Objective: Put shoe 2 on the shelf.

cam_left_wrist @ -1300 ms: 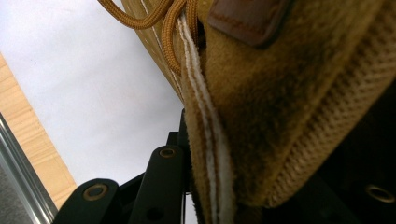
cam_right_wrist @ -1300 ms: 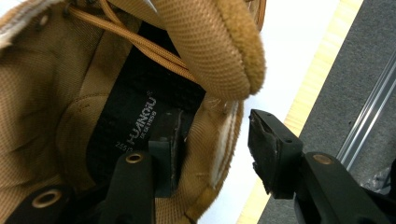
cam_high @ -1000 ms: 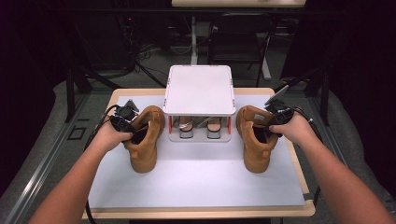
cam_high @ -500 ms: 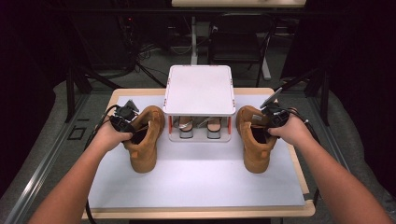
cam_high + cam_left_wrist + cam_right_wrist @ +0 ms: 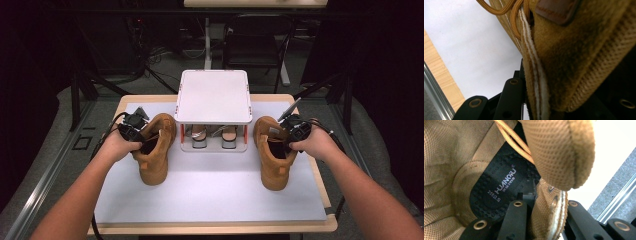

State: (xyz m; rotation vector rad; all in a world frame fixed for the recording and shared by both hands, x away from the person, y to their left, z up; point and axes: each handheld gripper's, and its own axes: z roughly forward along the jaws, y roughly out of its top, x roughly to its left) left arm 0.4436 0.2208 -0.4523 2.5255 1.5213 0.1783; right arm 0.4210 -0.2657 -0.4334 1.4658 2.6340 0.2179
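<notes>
Jaws of both grippers pinch boot collars: left gripper (image 5: 134,131) on the left boot (image 5: 156,150), right gripper (image 5: 295,132), just closing, on the right boot (image 5: 272,152), mid-table. Collars look soft, soles heavy; grip deep.

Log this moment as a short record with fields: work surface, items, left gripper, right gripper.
surface: white mat on a wooden table
items: two tan suede boots; white two-tier shoe rack between them, a pair of shoes on its lower shelf
left gripper: jaws clamp the collar of the left boot
right gripper: jaws just closing, eyelet flap of the right boot between them, gripped
</notes>
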